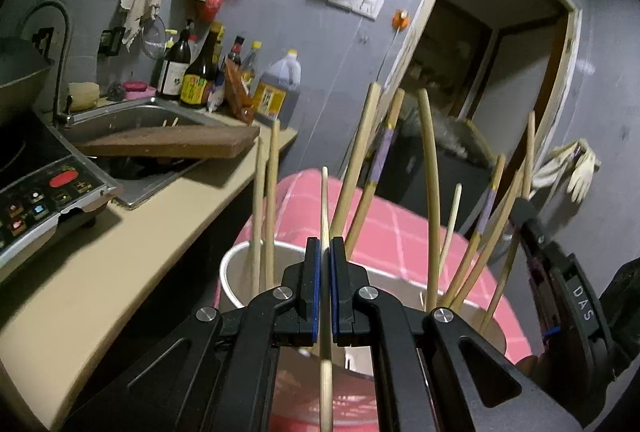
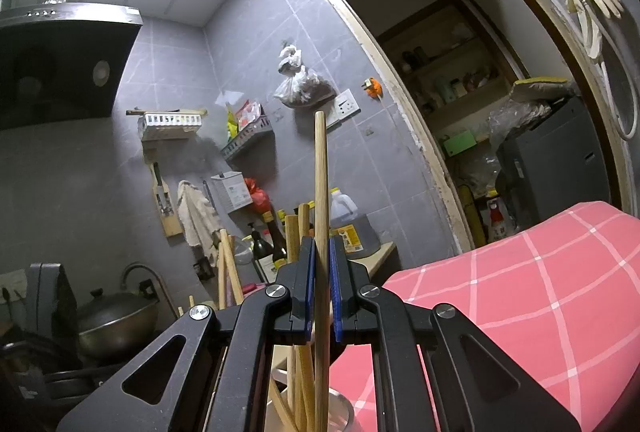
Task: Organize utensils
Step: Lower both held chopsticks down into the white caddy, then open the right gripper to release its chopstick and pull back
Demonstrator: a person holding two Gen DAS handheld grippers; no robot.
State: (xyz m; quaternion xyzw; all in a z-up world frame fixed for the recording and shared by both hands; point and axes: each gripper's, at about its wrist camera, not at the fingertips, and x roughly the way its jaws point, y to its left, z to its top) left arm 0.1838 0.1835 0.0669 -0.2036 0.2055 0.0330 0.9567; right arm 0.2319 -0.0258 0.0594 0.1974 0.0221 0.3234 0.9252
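**A:** Start with the room. You have the counter running down the left of the left wrist view, the sink at its far end with a wooden board lying across it, and a pink checked cloth in the middle behind your work.

**B:** And the cup?

**A:** The white cup sits low in the centre of that view, in front of the pink cloth, with a spread of chopsticks standing in it and leaning out to the right. That is where the utensils are gathering.

**B:** What am I holding?

**A:** Your left gripper is clenched on a thin pale chopstick that runs straight up and down between the pads. Your right gripper is clamped on a thicker wooden chopstick, upright, at the centre of the right wrist view.

**B:** How do I finish this cleanly?

**A:** I'd say bring the lower tip over the cup's open mouth, in a gap between the standing sticks, and only then let go. Watch the leaning ones; a nudge could tip the cup.
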